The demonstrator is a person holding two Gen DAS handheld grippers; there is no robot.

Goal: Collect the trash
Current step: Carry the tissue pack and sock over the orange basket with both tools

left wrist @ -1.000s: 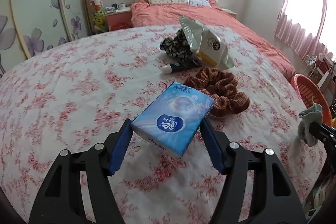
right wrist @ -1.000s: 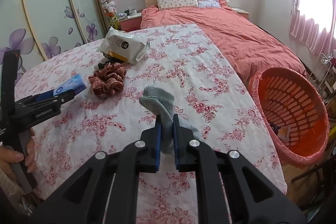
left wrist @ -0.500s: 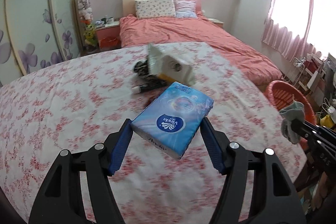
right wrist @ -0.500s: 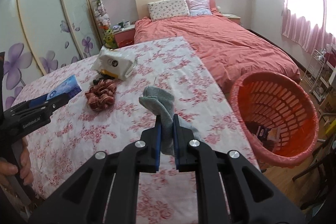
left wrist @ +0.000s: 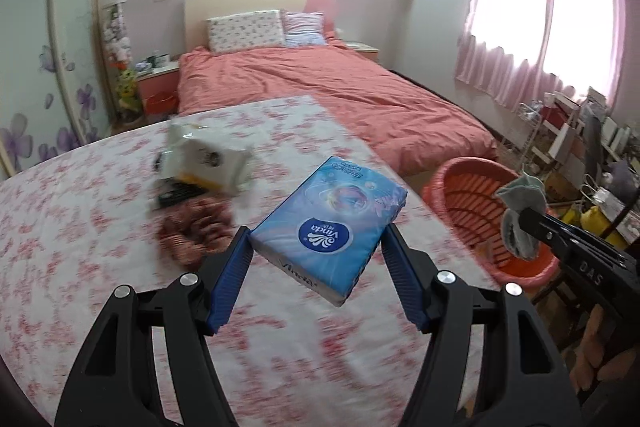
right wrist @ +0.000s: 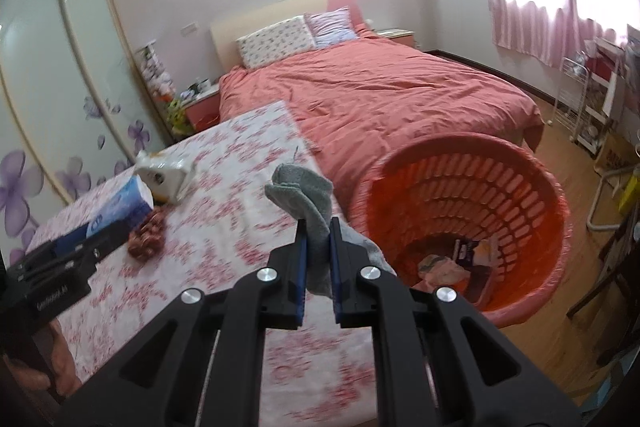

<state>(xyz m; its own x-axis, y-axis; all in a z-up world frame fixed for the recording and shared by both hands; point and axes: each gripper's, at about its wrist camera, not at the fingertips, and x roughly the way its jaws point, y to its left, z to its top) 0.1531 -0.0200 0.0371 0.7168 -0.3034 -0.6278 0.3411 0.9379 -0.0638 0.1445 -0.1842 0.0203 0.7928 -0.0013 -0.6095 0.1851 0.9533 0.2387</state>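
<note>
My left gripper point(left wrist: 316, 255) is shut on a blue Vinda tissue pack point(left wrist: 328, 227) and holds it in the air above the floral table point(left wrist: 80, 267). My right gripper point(right wrist: 318, 259) is shut on a grey sock point(right wrist: 308, 203), near the table's right edge and beside the orange basket point(right wrist: 520, 163). The sock also shows in the left wrist view point(left wrist: 520, 211), over the basket point(left wrist: 460, 171). The tissue pack shows in the right wrist view point(right wrist: 124, 203) at the left.
A white wipes packet point(left wrist: 204, 159), a dark tube point(left wrist: 176, 193) and a brown scrunchie point(left wrist: 192, 231) lie on the table. The basket holds some wrappers point(right wrist: 452, 259). A pink bed point(right wrist: 380, 95) stands behind. Shelves and clutter point(left wrist: 580, 147) stand at the right.
Both grippers have swung to the right toward the basket, each holding its item. The basket now looks larger and closer in both views.
</note>
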